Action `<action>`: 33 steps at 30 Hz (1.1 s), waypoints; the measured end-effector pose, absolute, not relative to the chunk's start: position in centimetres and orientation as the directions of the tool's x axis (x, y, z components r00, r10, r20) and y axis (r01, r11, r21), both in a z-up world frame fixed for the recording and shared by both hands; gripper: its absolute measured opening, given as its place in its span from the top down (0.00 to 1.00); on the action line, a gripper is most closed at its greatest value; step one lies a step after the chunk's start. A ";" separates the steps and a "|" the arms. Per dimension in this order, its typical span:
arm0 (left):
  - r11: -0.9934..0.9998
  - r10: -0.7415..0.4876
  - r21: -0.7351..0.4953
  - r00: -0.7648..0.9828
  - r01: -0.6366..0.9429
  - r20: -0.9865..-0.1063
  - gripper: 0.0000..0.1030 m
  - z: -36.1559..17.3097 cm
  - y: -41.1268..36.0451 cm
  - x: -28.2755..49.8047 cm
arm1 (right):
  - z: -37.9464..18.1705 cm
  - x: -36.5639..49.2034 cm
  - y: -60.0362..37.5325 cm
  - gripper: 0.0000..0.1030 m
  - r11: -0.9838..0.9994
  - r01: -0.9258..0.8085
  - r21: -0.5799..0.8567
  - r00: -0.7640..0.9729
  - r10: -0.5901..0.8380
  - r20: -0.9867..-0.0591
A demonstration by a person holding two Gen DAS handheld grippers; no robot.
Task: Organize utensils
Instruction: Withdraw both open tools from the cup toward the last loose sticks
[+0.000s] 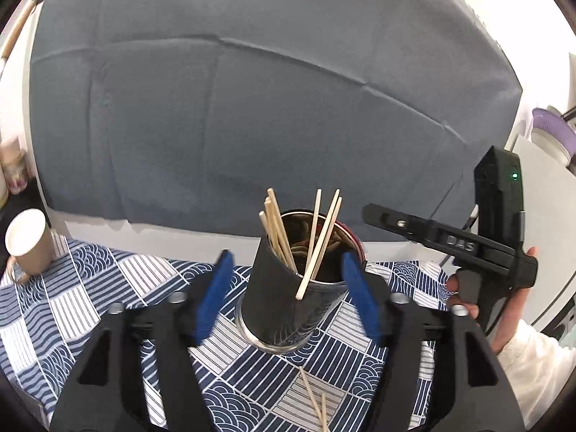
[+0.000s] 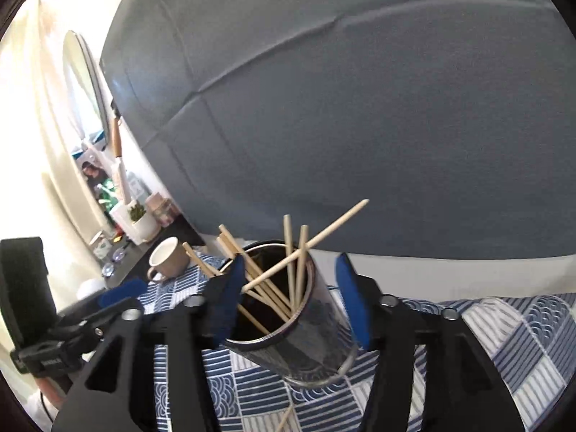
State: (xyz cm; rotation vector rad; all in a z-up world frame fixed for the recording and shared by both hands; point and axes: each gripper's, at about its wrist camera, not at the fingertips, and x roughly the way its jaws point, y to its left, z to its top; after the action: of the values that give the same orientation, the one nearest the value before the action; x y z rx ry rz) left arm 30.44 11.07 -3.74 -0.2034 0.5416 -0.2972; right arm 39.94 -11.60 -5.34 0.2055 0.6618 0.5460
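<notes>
The left gripper (image 1: 286, 295) stands with jaws apart, its blue pads clear of a dark cup (image 1: 291, 298) on the patterned bench (image 1: 90, 295). Wooden chopsticks (image 1: 316, 241) stand inside the cup. The right gripper (image 2: 291, 302) is likewise apart. A mug (image 2: 167, 259) sits behind.

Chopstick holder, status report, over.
Left gripper open, right gripper open, neither holding anything. Chopstick holder upright on patterned tablecloth, chopsticks inside. Two loose chopsticks remain on cloth.
</notes>
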 end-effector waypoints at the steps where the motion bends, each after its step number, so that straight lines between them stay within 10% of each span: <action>1: 0.939 -0.329 -0.259 0.816 0.228 -0.476 0.23 -3.6 10.9 30.4 | -5.1 39.7 -11.9 0.28 0.845 -0.408 0.346 0.659 0.535 -0.528; 5: 0.941 -0.336 -0.209 0.801 0.266 -0.496 0.07 -2.5 10.4 31.4 | -4.5 38.6 -13.3 0.14 0.894 -0.350 0.281 0.701 0.449 -0.555; 16: 0.903 -0.378 -0.071 0.705 0.424 -0.599 0.07 -1.0 6.7 36.6 | -5.2 37.4 -18.7 0.14 0.947 -0.177 0.268 0.732 0.309 -0.607; 26: 0.850 -0.387 -0.057 0.547 0.524 -0.742 0.45 -4.5 3.4 40.7 | -7.2 36.1 -20.2 0.15 0.964 -0.107 0.243 0.722 0.244 -0.648; 31: 0.862 -0.365 -0.095 0.480 0.497 -0.798 0.86 -6.6 3.6 41.9 | -8.6 36.6 -19.5 0.97 0.965 -0.142 0.220 0.649 0.259 -0.715; 33: 0.869 -0.369 -0.117 0.473 0.481 -0.800 0.95 -6.9 4.1 42.1 | -9.0 36.3 -19.2 0.98 0.966 -0.155 0.206 0.645 0.257 -0.720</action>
State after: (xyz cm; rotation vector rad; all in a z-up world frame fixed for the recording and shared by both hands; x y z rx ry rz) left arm 42.10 4.08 -6.91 0.1308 0.9449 -0.5214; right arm 36.30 -19.20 -8.98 0.1296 0.8381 0.2353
